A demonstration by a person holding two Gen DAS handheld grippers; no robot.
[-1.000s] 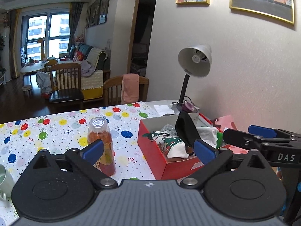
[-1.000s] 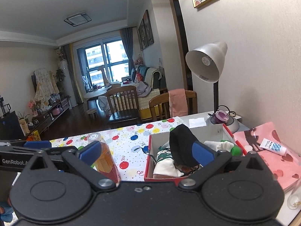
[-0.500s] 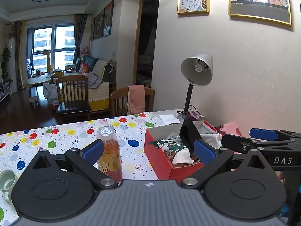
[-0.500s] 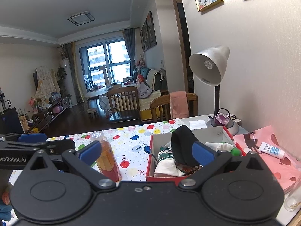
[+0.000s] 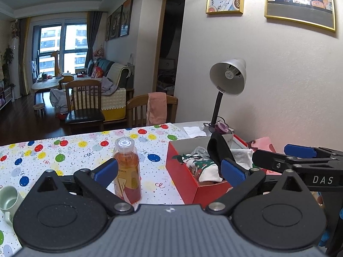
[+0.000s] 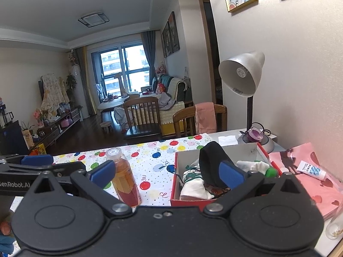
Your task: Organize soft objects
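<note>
**Over the counter, both grippers pulled back from a filled shoe box**

Above the balloon-print counter (image 5: 81, 147), both grippers have risen and drawn back over the last second: in each wrist view the red shoe box (image 5: 188, 182) and the orange drink bottle (image 5: 127, 171) now sit lower and a little farther off than before. The contents of the box look unchanged. My reading is that the sorting is at or close to its end, since no loose soft item shows on the cloth in either view.

The left gripper (image 5: 169, 171) is spread wide with nothing between its blue pads. The right gripper (image 6: 167, 173) is likewise wide open and empty; its fingers also poke into the left view at the right edge.

The soft things lie inside the one box, near the wall side of the counter:
- one black sock (image 6: 211, 162), standing up above the rim
- one patterned sock bundle (image 6: 194, 178) with green and red print, whitish at its near end
- one white cloth piece (image 6: 254, 165) towards the back, a green bit beside it

How many socks the bundle holds I cannot tell.

Around it: one bottle, one pale green mug (image 5: 8, 201) at the left edge, one desk lamp (image 6: 244, 79), one pink paper sheet (image 6: 317, 188) carrying one small tube (image 6: 312, 169).
</note>
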